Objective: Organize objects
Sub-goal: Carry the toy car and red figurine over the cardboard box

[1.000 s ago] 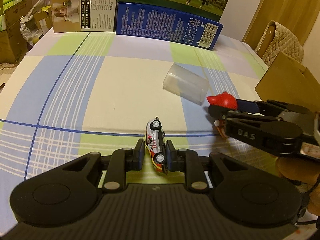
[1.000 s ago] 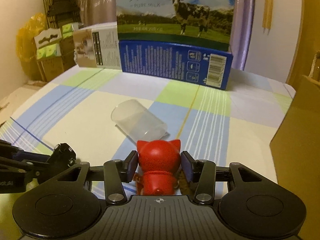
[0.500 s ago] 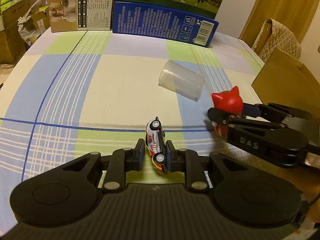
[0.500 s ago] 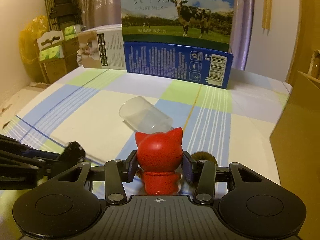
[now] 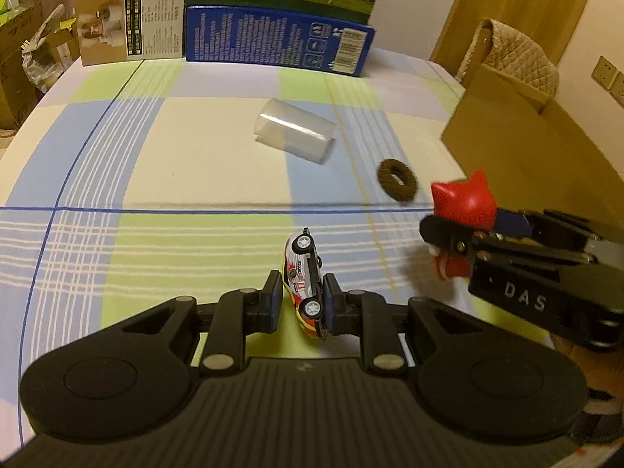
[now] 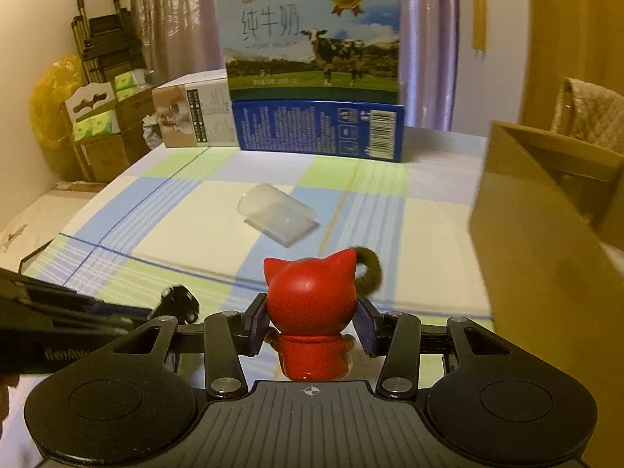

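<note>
My left gripper (image 5: 302,299) is shut on a small white, red and yellow toy car (image 5: 305,281), held on its side above the checked cloth. My right gripper (image 6: 311,321) is shut on a red cat figurine (image 6: 312,312), lifted off the cloth; from the left wrist view that figurine (image 5: 464,210) shows at the right, level with the car. A clear plastic cup (image 5: 295,136) lies on its side mid-table, also seen as the cup (image 6: 277,216). A brown hair tie (image 5: 397,185) lies on the cloth beyond the figurine, partly hidden as the hair tie (image 6: 370,271).
An open brown cardboard box (image 6: 546,241) stands at the right edge. A blue milk carton (image 6: 316,78) and a smaller beige box (image 6: 191,119) line the far side of the table. Stacked boxes and bags fill the floor at far left.
Both grippers have risen with their toys. The figurine has come up off the cloth, uncovering the brown hair tie behind it. The cup has not moved.
</note>
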The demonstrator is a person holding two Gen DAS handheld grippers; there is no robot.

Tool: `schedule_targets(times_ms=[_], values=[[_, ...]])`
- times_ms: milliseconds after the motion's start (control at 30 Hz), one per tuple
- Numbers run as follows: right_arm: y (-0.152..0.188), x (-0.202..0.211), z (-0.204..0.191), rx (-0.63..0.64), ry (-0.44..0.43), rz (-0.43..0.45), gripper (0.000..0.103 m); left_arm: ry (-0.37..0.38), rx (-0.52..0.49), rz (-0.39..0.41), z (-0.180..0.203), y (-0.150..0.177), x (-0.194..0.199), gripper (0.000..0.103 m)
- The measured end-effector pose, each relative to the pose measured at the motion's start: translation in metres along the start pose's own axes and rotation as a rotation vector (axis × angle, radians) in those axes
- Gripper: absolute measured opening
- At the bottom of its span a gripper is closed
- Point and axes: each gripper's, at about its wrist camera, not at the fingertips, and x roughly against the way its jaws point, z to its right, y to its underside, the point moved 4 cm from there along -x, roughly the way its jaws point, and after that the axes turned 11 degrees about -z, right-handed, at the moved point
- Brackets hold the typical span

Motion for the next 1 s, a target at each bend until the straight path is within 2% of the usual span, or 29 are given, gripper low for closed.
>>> schedule_targets(times_ms=[200, 567, 1000], values=[[0.024, 0.044, 0.0, -0.016, 0.011, 0.004, 0.043, 0.032, 0.031, 0.007, 0.02, 0.027, 0.034, 0.017], [0.064, 0.127, 0.005, -0.098, 0.021, 0.025, 0.043, 0.058, 0.027, 0.04, 0.063, 0.068, 0.097, 0.017], [0.085, 0.178, 0.001, -0.108, 0.028, 0.053, 0.043, 0.036, 0.051, 0.043, 0.077, 0.101, 0.135, 0.017]])
